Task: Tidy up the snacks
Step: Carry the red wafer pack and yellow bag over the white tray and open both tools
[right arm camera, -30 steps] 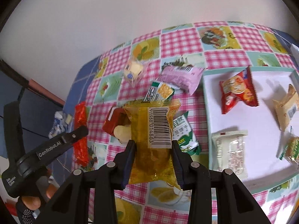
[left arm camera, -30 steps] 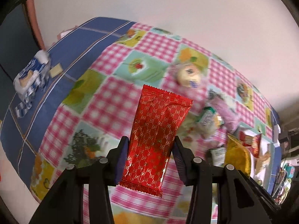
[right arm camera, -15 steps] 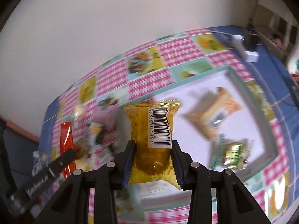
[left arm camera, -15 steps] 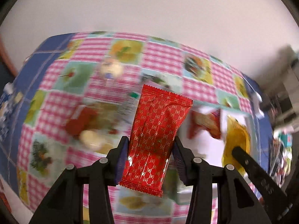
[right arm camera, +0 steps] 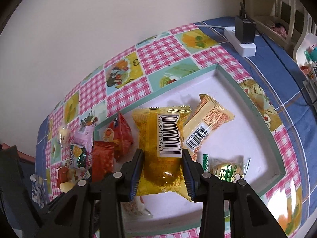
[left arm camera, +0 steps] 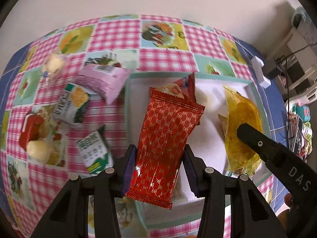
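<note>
My left gripper (left arm camera: 158, 168) is shut on a red patterned snack packet (left arm camera: 166, 138) and holds it above the left part of the white tray (left arm camera: 255, 91). My right gripper (right arm camera: 162, 170) is shut on a yellow packet with a barcode (right arm camera: 160, 146), held above the tray (right arm camera: 247, 123). The yellow packet also shows in the left wrist view (left arm camera: 241, 123), and the red packet in the right wrist view (right arm camera: 103, 158). In the tray lie a red chip bag (right arm camera: 118, 136), a beige packet (right arm camera: 208, 127) and a green packet (right arm camera: 225, 168).
Loose snacks lie left of the tray on the checked cloth: a pink packet (left arm camera: 103, 79), two green-white packets (left arm camera: 73, 103), a red box (left arm camera: 31, 129) and a round sweet (left arm camera: 53, 63). A white power strip with a black plug (right arm camera: 243, 37) sits at the back right.
Both grippers have swung right from the loose snack pile to over the tray, each keeping its packet. The views are sharper now.
</note>
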`<state>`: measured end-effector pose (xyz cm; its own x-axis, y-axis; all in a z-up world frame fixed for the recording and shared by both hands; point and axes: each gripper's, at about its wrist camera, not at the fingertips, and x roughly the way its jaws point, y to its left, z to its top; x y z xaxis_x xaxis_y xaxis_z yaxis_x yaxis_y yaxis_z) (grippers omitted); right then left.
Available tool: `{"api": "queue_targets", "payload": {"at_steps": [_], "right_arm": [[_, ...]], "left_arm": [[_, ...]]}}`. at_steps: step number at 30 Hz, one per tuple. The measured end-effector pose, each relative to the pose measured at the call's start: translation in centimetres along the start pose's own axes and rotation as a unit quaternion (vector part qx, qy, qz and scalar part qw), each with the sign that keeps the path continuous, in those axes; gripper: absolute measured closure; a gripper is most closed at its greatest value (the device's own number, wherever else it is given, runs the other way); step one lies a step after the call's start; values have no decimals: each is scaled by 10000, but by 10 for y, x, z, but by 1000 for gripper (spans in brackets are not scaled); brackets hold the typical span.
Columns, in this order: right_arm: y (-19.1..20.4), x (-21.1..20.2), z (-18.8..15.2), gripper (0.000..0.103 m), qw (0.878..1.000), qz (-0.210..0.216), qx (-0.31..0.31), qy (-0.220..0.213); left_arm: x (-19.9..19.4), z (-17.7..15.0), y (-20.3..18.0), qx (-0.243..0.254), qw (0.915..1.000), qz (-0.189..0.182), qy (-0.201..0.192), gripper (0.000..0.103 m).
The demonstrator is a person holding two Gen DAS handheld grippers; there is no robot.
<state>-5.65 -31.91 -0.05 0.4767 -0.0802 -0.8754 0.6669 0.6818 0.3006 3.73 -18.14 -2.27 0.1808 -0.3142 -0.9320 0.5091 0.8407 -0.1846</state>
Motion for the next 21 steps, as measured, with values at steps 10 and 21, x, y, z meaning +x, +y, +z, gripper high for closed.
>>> {"api": "queue_targets", "payload": {"at_steps": [10,21], "right_arm": [[-4,-1,3,62,10000,-58,21,-8],[-6,-11,4,62,9999,-70,85,-65]], "left_arm": [[4,1,-9,71,9999,-150,21,46],[-25,0,10,-164,9996,138,-206,30]]}}
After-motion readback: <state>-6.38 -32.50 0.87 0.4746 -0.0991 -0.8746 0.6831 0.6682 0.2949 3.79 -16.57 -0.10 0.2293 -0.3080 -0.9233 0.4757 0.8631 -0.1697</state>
